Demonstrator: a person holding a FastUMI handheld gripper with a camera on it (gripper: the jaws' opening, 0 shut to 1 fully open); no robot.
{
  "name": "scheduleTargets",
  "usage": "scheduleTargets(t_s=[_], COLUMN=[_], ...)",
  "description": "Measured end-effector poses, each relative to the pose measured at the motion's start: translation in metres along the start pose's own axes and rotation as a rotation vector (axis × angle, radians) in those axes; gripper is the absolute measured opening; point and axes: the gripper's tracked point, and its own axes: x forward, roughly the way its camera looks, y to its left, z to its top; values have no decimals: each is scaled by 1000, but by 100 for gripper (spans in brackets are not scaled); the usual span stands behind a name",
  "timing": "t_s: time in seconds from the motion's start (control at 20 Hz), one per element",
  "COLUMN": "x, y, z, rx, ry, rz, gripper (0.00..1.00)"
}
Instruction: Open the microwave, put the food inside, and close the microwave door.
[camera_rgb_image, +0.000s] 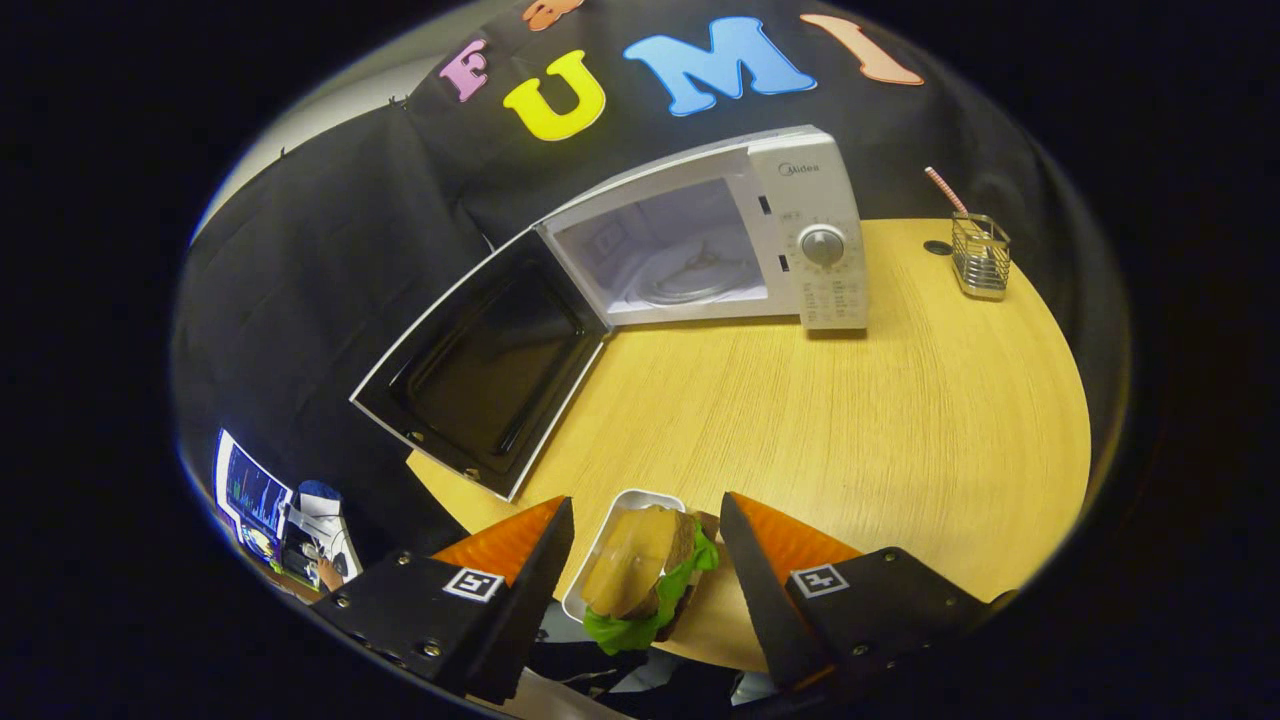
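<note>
A white microwave (810, 235) stands at the far side of the round wooden table (900, 420). Its door (480, 370) is swung wide open to the left, and the cavity with the glass turntable (695, 280) is bare. The food, a sandwich with green lettuce (640, 570) in a small white tray (640, 498), lies at the table's near edge. My gripper (645, 525) is open, one finger on each side of the tray. A strip of bare table shows between the right finger and the food.
A wire holder (980, 258) with a striped straw (945, 190) stands to the right of the microwave. Wide bare tabletop lies between the food and the microwave. Past the table's left edge, a person sits low at a lit screen (255, 492).
</note>
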Motion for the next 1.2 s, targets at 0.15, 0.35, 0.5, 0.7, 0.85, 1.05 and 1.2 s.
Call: scheduleTargets(t_s=[0.15,0.35,0.5,0.7,0.85,1.05,1.2], x=[7,14,19,27,25,25,22], y=[-5,-18,-17,-11,-7,-3,3], z=[-13,-28,-36,-39,-33,-36,-33], rx=[12,28,71,126,189,222,207], ry=[54,125,170,203,202,206,213], rz=[6,-4,16,43,69,75,78], gripper=[89,89,89,62,46,26,26])
